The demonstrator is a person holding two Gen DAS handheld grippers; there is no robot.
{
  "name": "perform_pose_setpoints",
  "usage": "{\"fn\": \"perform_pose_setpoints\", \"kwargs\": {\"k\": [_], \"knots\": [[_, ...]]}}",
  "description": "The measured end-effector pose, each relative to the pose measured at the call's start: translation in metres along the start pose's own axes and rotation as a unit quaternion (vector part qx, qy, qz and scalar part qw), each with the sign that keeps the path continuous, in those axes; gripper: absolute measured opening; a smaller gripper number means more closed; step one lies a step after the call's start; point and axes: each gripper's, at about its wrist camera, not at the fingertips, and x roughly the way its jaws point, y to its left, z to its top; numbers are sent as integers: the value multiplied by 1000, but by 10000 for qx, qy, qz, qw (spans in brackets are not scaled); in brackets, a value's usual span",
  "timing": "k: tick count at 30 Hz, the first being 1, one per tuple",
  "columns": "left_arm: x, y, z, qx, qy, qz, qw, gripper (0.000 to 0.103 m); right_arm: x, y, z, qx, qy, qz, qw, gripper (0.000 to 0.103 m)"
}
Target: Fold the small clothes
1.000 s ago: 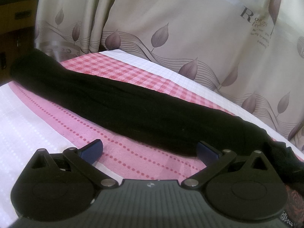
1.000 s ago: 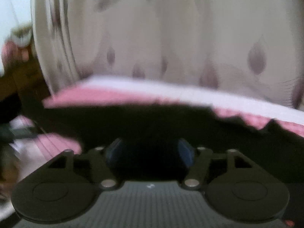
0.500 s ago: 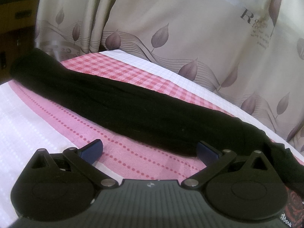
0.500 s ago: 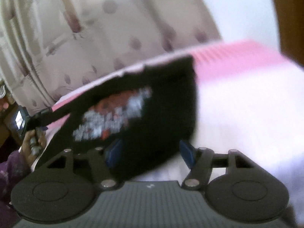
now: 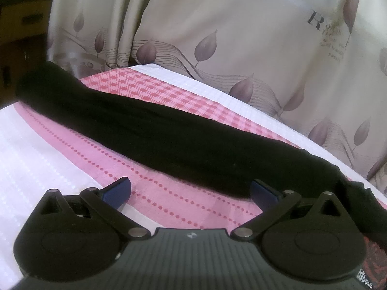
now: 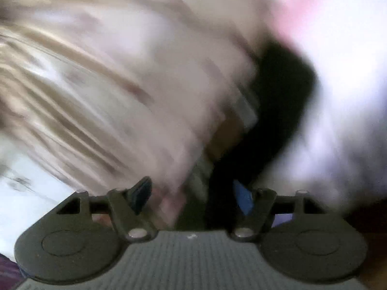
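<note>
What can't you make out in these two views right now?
- Right wrist view: all motion-blurred; whether the right gripper, whose jaws have just been opening, still touches the dark cloth is unclear.
- Left wrist view: the black garment runs off the right edge, behind the left gripper; its print is cut off.
- Garment type: not readable.

matt black cloth garment point(image 5: 169, 142) on woven pink-and-white bedsheet point(image 5: 48, 159)

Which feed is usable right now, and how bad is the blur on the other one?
Left wrist view: sharp, evenly lit, only fisheye bending at the edges; the black garment and the open left gripper read clearly. Right wrist view: heavy motion smear, only the right gripper is crisp; the dark shape beyond it cannot be identified.
</note>
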Motion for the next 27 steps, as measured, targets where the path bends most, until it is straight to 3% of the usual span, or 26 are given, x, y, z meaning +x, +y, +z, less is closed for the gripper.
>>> {"fn": "perform_pose_setpoints", "kwargs": {"k": [1, 3, 4, 5, 8, 10, 11, 15, 19, 21, 24, 27], "knots": [[0, 0, 0, -9, -3, -13, 10000, 103, -16, 24, 8, -416, -300, 299, 9982, 74], [1, 0, 0, -21, -7, -12, 10000, 103, -41, 73, 23, -1173, -234, 962, 9881, 74], [1, 0, 0, -9, -2, -5, 10000, 103, -51, 88, 27, -1271, -113, 1156, 9851, 81], [0, 1, 1, -7, -2, -11, 10000, 103, -59, 92, 28, -1282, -133, 1062, 9860, 94], [0, 2, 0, -43, -15, -35, 10000, 103, -67, 74, 29, -1298, -192, -371, 9907, 101], [1, 0, 0, -59, -22, -42, 10000, 103, -57, 39, 30, -741, 164, -1280, 9889, 101], [1, 0, 0, -49, -19, -36, 10000, 103, -47, 12, 26, -110, 344, -1531, 9875, 101], [1, 1, 0, -54, -20, -42, 10000, 103, -14, -54, -5, 1312, 430, -1436, 9800, 101], [1, 1, 0, -40, -16, -34, 10000, 103, 35, -84, -29, 2168, 938, -619, 9697, 101], [0, 1, 0, -52, -20, -42, 10000, 103, 37, -76, -25, 2034, 594, -231, 9770, 103], [1, 1, 1, -86, -29, -67, 9999, 103, 37, -66, -20, 2037, 477, -182, 9777, 103], [0, 2, 0, -70, -28, -76, 9999, 103, 5, -45, -10, 1776, -556, 549, 9810, 103]]}}
